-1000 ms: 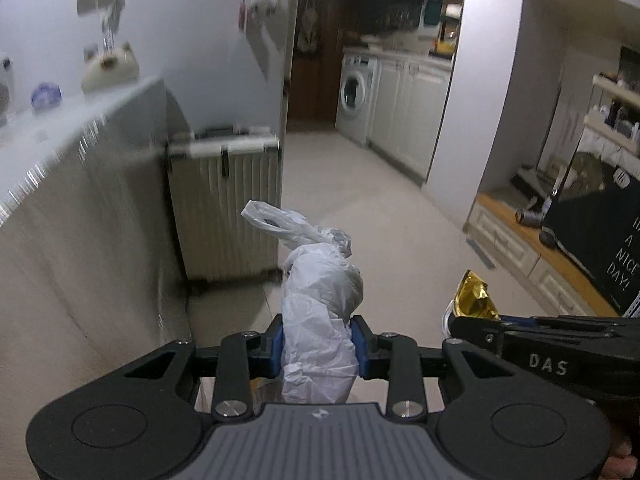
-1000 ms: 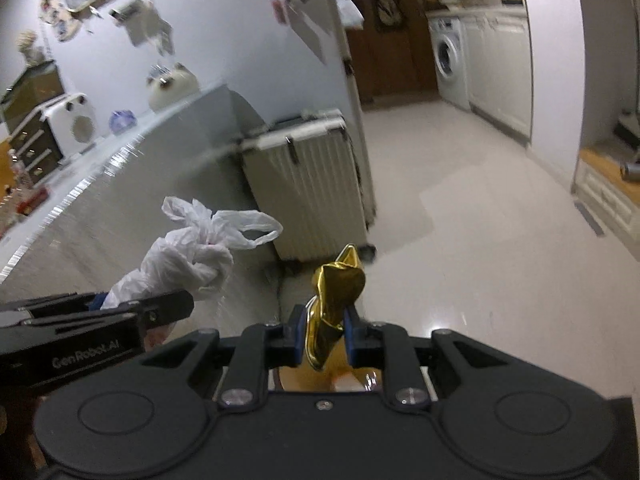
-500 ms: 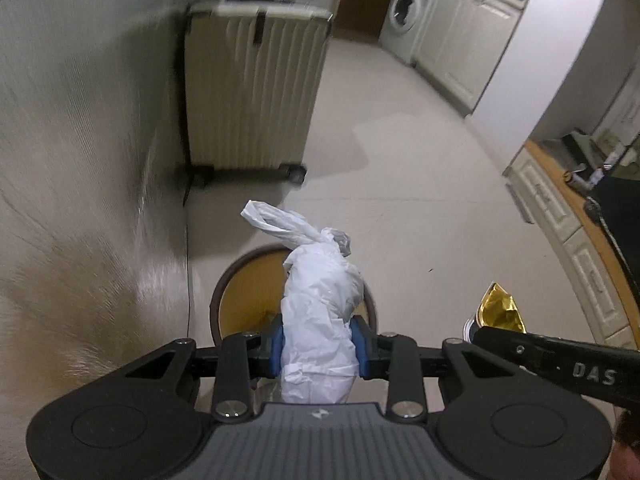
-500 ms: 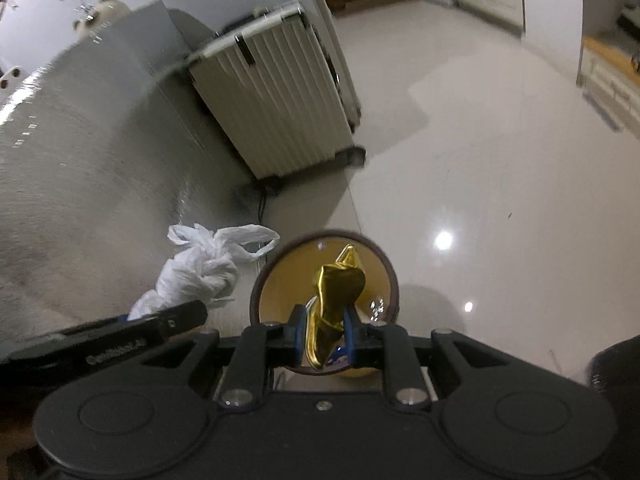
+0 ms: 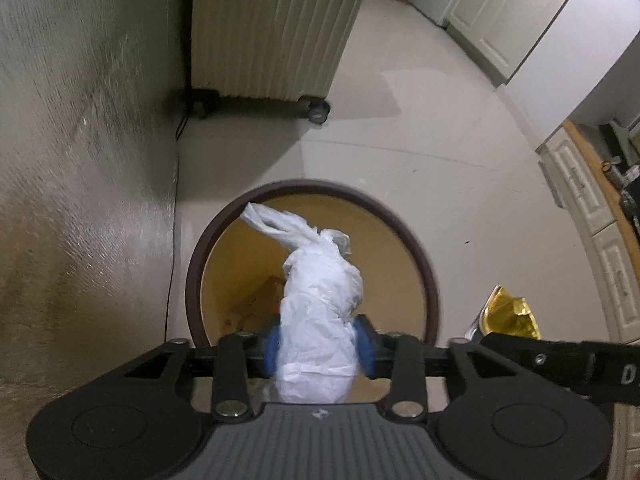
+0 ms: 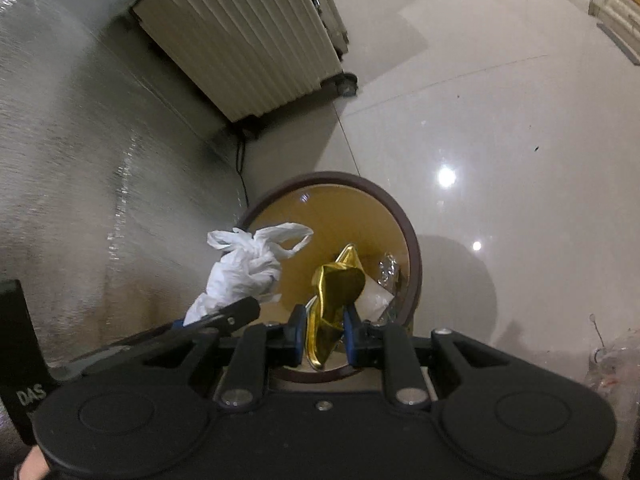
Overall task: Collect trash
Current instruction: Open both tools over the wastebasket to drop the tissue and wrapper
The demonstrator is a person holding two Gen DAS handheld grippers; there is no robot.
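Left wrist view, white bag clamped in left claw, seemingly above bin

glossy pale floor bearing a round brown-rimmed bin and a ribbed wheeled suitcase.

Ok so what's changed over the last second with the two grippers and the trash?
Both grippers tipped downward and closed in on the round bin, now under them. Left gripper remains clamped on the white plastic bag, right gripper on the gold foil wrapper. Nothing released; the suitcase hasn't moved.
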